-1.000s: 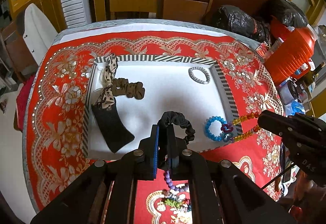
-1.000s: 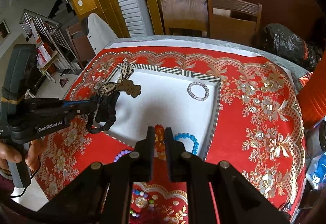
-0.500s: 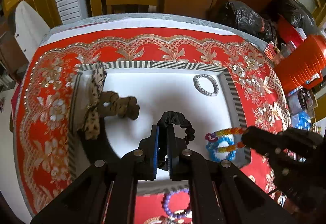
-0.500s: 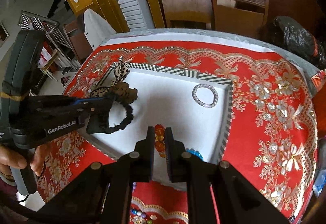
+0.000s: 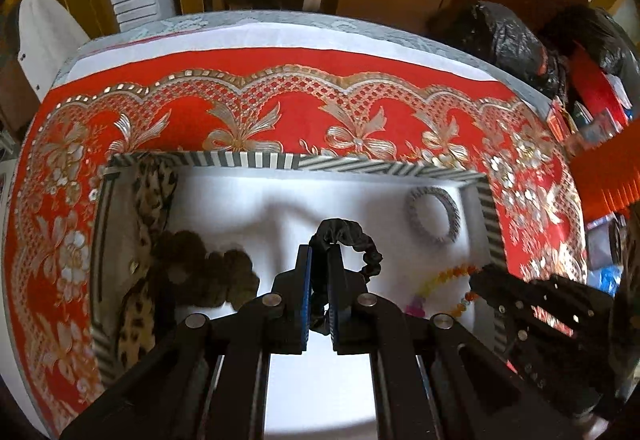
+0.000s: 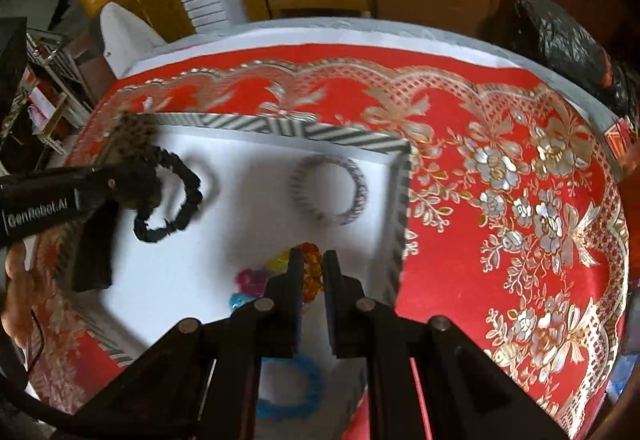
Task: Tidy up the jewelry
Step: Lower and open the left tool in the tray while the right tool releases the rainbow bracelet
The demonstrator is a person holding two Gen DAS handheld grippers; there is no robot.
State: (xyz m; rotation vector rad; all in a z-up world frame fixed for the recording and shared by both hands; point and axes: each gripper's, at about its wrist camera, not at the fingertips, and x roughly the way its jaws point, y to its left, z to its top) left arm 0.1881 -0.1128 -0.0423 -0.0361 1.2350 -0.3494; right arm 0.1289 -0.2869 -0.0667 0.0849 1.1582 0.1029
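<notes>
A white tray with a black-and-white striped rim is set on the red, gold-patterned tablecloth. Inside it are seen a leopard-print cloth, a brown scrunchie, a silver-grey bracelet and a blue coil band. A black scrunchie is clamped by the left gripper over the tray; an orange beaded bracelet is pinched by the right gripper.

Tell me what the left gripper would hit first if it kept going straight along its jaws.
Probably bare white tray floor, between the brown scrunchie and silver ring bracelet; depth is unclear.
</notes>
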